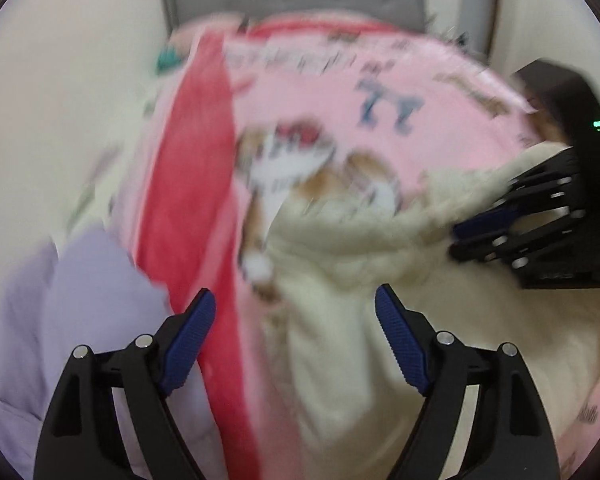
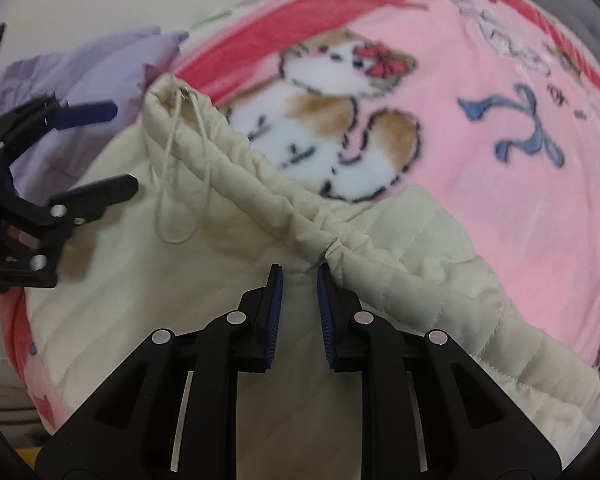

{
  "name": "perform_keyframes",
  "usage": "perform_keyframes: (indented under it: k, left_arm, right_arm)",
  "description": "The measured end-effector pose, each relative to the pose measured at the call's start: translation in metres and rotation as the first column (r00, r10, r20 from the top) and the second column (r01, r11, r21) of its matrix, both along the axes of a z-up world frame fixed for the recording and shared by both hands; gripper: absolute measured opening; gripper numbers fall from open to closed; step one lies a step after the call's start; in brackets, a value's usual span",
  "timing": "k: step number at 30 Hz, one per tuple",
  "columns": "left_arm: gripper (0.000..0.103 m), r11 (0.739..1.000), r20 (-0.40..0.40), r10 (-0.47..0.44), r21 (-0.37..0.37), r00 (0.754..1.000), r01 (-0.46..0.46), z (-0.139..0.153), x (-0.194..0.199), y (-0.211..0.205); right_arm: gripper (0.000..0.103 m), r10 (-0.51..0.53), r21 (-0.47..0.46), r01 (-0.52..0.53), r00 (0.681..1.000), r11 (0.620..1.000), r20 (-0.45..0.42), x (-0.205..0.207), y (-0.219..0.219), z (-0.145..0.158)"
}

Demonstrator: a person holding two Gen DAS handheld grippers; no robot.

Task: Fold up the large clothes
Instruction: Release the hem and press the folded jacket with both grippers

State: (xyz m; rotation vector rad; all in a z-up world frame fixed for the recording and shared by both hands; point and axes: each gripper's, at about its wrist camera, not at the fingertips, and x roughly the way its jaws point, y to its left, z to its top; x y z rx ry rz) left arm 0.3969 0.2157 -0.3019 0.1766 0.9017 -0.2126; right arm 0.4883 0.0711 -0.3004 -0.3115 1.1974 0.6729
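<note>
The left wrist view is smeared by motion blur: the cartoon print on the pink blanket (image 1: 340, 120) cannot be read, and the cream quilted jacket (image 1: 340, 300) shows no stitching there. A small teal thing (image 1: 167, 60) at the blanket's far edge is too blurred to name. The lilac cloth (image 1: 72, 300) runs out of the picture at the left. In the right wrist view the jacket's lower part is hidden behind the right gripper (image 2: 299, 276), and the left gripper (image 2: 120, 148) is cut off by the left edge.
</note>
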Motion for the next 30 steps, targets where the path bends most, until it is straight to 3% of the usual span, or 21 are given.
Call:
perform_keyframes:
  k: [4,9,12,15,19,23,27,30]
  left_arm:
    - [0.081,0.993,0.044,-0.097,-0.056,0.994,0.099,0.025,-0.001,-0.011]
    - [0.081,0.985,-0.043,-0.16,-0.07,0.986,0.157,0.012,0.021,-0.022]
    - [0.081,0.985,-0.119,-0.132,-0.129,0.984,0.116,-0.004,0.035,-0.011]
    - [0.081,0.988,-0.144,-0.118,-0.121,0.983,0.101,-0.016,0.043,-0.006]
    - [0.082,0.989,-0.214,-0.121,-0.114,0.969,0.098,-0.036,0.054,-0.004]
    - [0.088,0.991,-0.285,-0.092,-0.123,0.954,0.059,-0.056,0.063,-0.004]
    - [0.091,0.98,-0.34,-0.038,-0.195,0.939,-0.031,-0.064,0.072,0.009]
    - [0.091,0.977,-0.297,-0.042,-0.21,0.954,-0.022,-0.051,0.063,0.014]
  right_arm:
    - [0.041,-0.086,0.22,0.075,0.996,0.973,0.041,-0.017,-0.039,0.043]
    - [0.044,-0.229,0.215,0.204,0.968,0.955,0.098,-0.055,-0.097,0.074]
    - [0.048,-0.312,0.216,0.292,0.948,0.932,0.068,-0.082,-0.133,0.077]
    - [0.048,-0.38,0.215,0.364,0.924,0.906,0.035,-0.112,-0.164,0.071]
    - [0.05,-0.384,0.192,0.372,0.923,0.908,0.028,-0.132,-0.175,0.059]
    - [0.051,-0.368,0.113,0.363,0.929,0.925,0.029,-0.129,-0.166,0.041]
    - [0.052,-0.421,0.133,0.423,0.906,0.896,-0.046,-0.116,-0.175,0.032]
    - [0.054,-0.428,0.13,0.432,0.902,0.892,-0.063,-0.114,-0.173,0.033]
